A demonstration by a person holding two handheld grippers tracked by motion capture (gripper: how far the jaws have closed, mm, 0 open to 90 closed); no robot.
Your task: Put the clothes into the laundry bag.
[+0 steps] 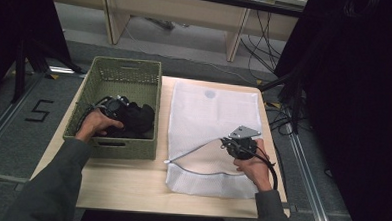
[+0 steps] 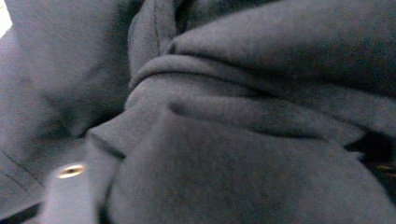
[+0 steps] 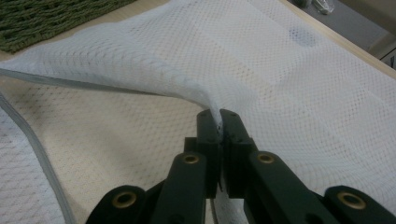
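Right gripper view: right gripper (image 3: 219,116) is pinching the mesh bag (image 3: 299,93), jaws nearly closed, lifting its upper layer. Left gripper (image 1: 115,106) is sitting among dark cloth (image 1: 138,117) in the basket (image 1: 124,150) (jaw gap possibly hidden; cannot tell).

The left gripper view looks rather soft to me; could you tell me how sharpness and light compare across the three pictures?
Left gripper view: dim, blurred, too close to the dark garment. Right gripper view: sharp and evenly lit on the mesh laundry bag and the right hand-held gripper. High view: table lit, surroundings in deep shadow.
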